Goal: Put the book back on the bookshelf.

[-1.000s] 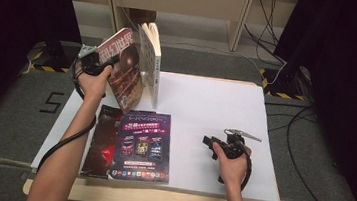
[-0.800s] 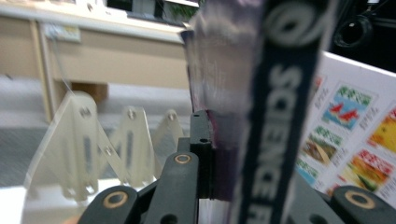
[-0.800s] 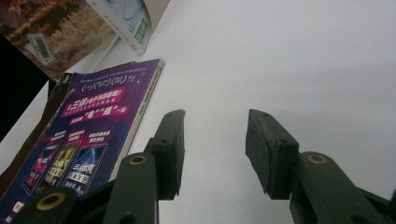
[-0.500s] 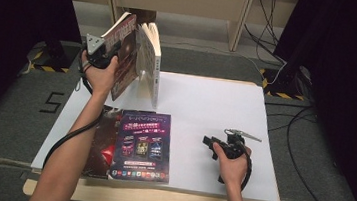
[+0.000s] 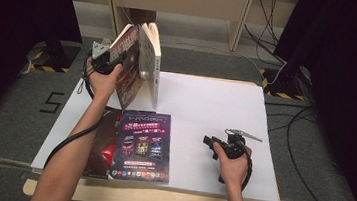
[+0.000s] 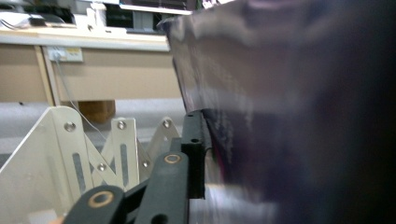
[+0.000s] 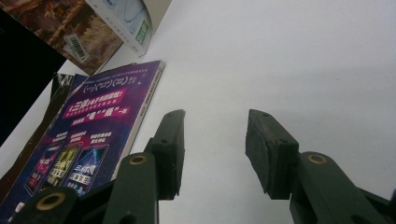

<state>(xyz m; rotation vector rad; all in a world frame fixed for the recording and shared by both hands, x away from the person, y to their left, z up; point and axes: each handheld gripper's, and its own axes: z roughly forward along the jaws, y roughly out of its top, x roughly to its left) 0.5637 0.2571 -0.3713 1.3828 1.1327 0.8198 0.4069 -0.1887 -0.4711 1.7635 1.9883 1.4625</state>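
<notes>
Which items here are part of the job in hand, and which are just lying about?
In the job:
- dark-covered book, standing tilted, at the left gripper, whose jaws have just been opening
- white book, standing beside it

Lying about:
- purple book, flat on the table
- dark magazine under it
- right gripper, open, holding nothing

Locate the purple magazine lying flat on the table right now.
In the high view, the purple magazine lies flat at the table's near left, on a darker magazine, below the standing books and left of the right gripper.
</notes>
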